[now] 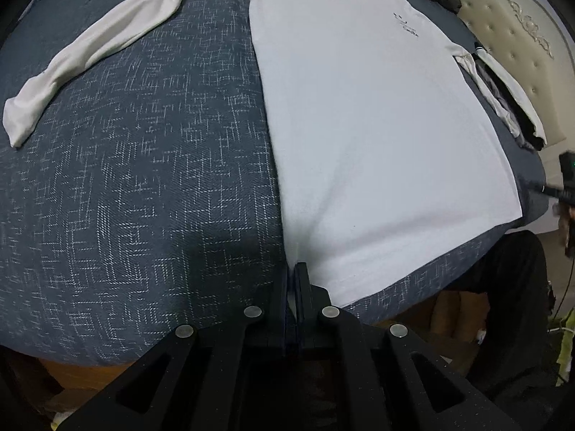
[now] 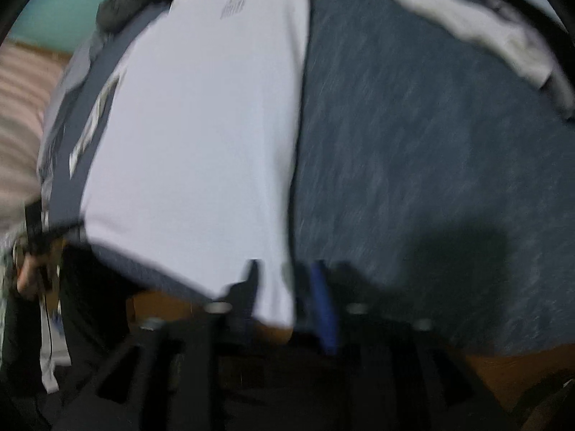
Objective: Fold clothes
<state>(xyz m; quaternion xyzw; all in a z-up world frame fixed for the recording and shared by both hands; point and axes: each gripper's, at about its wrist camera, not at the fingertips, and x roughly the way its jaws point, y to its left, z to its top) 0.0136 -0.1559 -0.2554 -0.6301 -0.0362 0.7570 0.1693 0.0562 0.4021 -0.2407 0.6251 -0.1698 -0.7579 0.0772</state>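
A white long-sleeved shirt [image 1: 359,125] is spread flat on a bed [image 1: 143,179] covered in dark blue patterned fabric, one sleeve [image 1: 90,57] stretched out sideways. The left gripper [image 1: 295,269] is pressed together on the shirt's bottom hem corner. The right gripper [image 2: 284,269] is spread around the opposite hem corner (that view is blurred).

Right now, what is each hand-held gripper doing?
Left hand-held gripper: shut on the white long-sleeved cotton shirt at its hem corner.
Right hand-held gripper: open, straddling the hem.
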